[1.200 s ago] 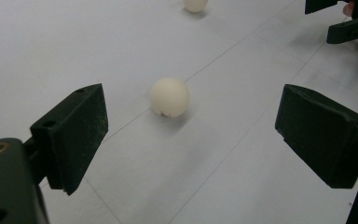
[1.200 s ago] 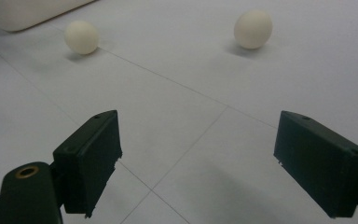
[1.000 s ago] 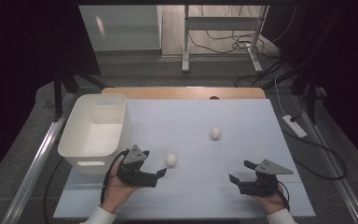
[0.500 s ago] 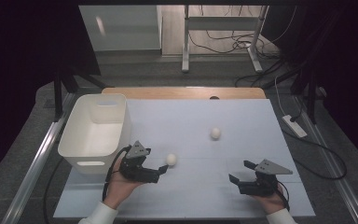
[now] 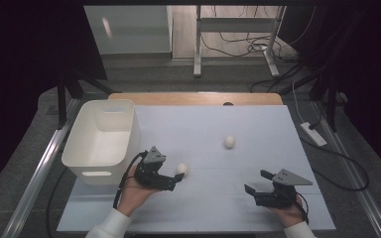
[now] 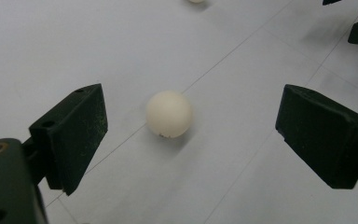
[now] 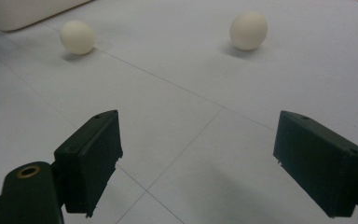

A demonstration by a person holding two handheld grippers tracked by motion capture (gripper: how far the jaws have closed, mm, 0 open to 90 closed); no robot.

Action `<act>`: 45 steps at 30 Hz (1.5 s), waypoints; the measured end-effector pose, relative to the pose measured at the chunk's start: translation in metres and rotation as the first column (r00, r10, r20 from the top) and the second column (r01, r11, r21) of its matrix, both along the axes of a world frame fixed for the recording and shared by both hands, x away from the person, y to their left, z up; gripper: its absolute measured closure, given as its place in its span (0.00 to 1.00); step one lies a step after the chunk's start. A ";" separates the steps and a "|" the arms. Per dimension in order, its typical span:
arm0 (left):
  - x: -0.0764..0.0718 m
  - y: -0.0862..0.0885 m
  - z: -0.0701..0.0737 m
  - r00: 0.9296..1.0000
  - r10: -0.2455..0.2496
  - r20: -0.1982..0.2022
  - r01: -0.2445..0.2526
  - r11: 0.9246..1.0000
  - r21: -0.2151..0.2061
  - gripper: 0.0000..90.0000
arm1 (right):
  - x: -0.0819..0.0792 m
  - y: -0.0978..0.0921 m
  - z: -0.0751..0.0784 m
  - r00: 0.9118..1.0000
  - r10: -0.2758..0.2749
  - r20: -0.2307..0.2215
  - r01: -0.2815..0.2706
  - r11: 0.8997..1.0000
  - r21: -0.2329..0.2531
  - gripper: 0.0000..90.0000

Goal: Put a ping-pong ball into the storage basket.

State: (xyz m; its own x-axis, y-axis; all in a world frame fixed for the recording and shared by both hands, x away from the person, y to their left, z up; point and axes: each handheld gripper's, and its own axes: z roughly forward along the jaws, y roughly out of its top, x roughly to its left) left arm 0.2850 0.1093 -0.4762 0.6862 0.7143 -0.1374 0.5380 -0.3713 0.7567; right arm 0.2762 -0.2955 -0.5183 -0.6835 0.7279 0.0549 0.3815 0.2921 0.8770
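Left gripper point(image 5: 174, 179) closes in on the near ball point(image 5: 181, 168), jaws spread wide either side of it, nothing gripped yet. The ball sits on the white table point(image 5: 228, 208) just right of the white bin point(image 5: 79, 153), which looks empty, so both balls are left to do. Far ball point(image 5: 229, 141) waits mid-table. A second ago the left gripper sat farther back; it's pushed forward since. Right gripper point(image 5: 255, 188) rests wide open, empty, unmoved.

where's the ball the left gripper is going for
In the high view the ball lies on the table's near left part, just ahead of the open left gripper, right of the white bin.
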 end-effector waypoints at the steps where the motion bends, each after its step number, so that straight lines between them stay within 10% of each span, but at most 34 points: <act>1: 0.001 -0.002 -0.001 1.000 -0.002 -0.002 0.002 1.000 0.000 0.11 | 0.000 0.000 0.000 1.000 -0.001 0.000 0.001 1.000 0.000 0.17; 45: 0.035 -0.029 -0.045 0.992 -0.036 -0.117 0.046 0.995 0.086 0.11 | 0.001 -0.001 -0.002 1.000 -0.015 -0.011 0.015 1.000 -0.007 0.17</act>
State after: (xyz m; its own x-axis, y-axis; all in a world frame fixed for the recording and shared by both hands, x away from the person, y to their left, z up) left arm 0.3195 0.0805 -0.5215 0.6981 0.6990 -0.1551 0.6031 -0.4573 0.6536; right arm 0.2776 -0.2961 -0.5203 -0.6723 0.7381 0.0571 0.3950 0.2924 0.8709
